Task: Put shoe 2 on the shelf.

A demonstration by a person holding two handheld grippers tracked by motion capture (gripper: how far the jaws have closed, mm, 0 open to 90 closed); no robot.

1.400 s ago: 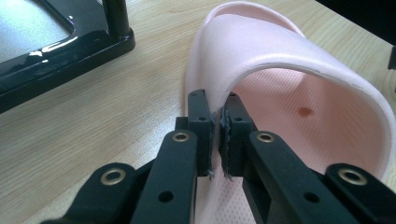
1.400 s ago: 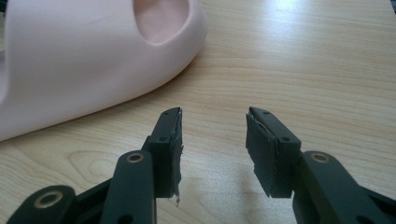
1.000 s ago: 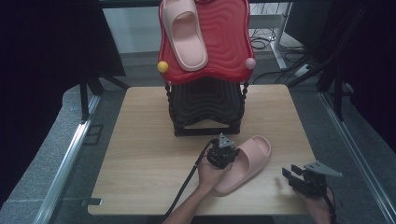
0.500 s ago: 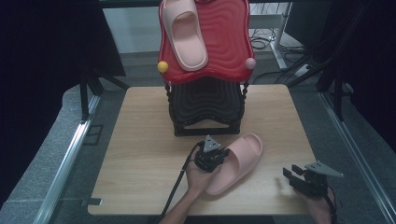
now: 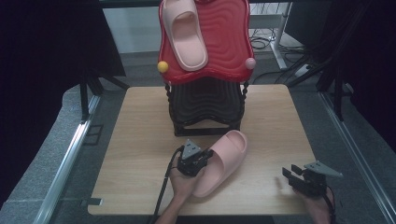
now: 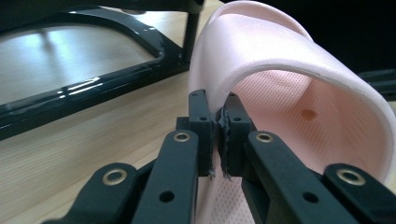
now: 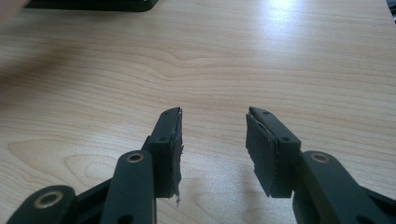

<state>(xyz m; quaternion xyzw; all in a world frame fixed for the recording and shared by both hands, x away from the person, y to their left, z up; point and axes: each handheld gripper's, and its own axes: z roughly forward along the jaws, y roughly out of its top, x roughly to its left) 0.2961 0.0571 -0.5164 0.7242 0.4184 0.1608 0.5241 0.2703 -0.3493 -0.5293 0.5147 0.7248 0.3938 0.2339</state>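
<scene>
- one pink slipper point(image 5: 183, 39) is already parked on the tilted red top tray point(image 5: 224, 51) of the rack point(image 5: 205, 105), so that half looks done
- the second slipper point(image 5: 223, 161) is found on the wooden surface point(image 5: 135, 140) just in front of the rack's black base, toe end pointed toward the rack
- it is pinched by the left gripper point(image 5: 198, 161) at the edge of the strap; in the left gripper view the jaws are seen clamped tight on that thin pink rim point(image 6: 219, 100), nearly touching each other
- whether the sole is lifted off the surface or just dragged along can't really be told from here
- the right gripper point(image 5: 292, 176) is held off near the front right corner of the surface, well apart from the slipper, jaws parted with nothing but bare wood between them point(image 7: 212, 140)
- so grasp is done; what's judged to be left: the slipper has to be raised, carried up to the red tray and set beside its mate, then let go
- free room is seen on the tray's right half, probably the target spot
</scene>
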